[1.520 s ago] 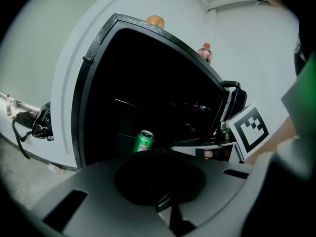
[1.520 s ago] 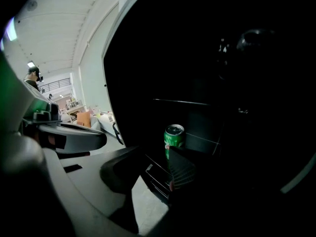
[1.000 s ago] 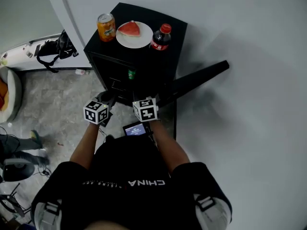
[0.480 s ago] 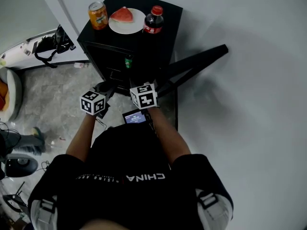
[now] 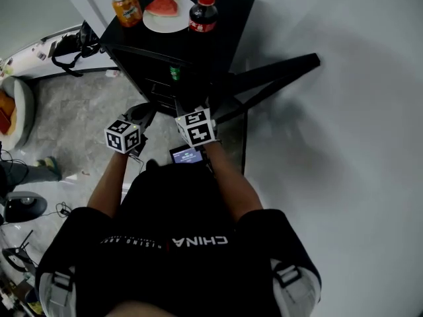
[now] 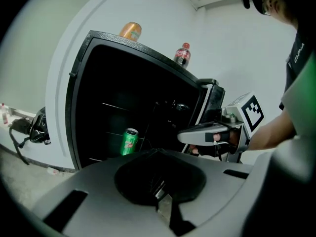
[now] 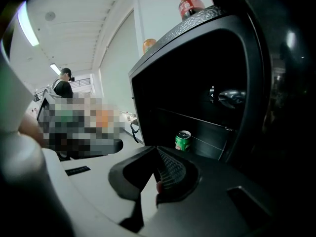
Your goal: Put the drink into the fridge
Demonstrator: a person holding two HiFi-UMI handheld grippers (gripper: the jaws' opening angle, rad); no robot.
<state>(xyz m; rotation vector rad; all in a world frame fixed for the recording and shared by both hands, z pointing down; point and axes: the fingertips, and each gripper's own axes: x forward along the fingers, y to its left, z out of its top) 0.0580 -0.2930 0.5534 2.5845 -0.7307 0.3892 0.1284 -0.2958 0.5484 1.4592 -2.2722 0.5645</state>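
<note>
Right gripper (image 7: 157,172) closed, empty | fridge top (image 5: 232,4): can (image 5: 126,6), plate (image 5: 174,21), bottle (image 5: 203,13) | white wall (image 6: 163,19)

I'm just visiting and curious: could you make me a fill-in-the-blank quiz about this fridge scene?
1. The can standing inside the fridge is ____.
2. The plate on top holds a slice of ____.
3. The bottle beside the plate has a ____ cap.
Missing words: green; watermelon; red.

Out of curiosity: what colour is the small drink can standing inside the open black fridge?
The drink can is green; left gripper view shows it best.
</note>
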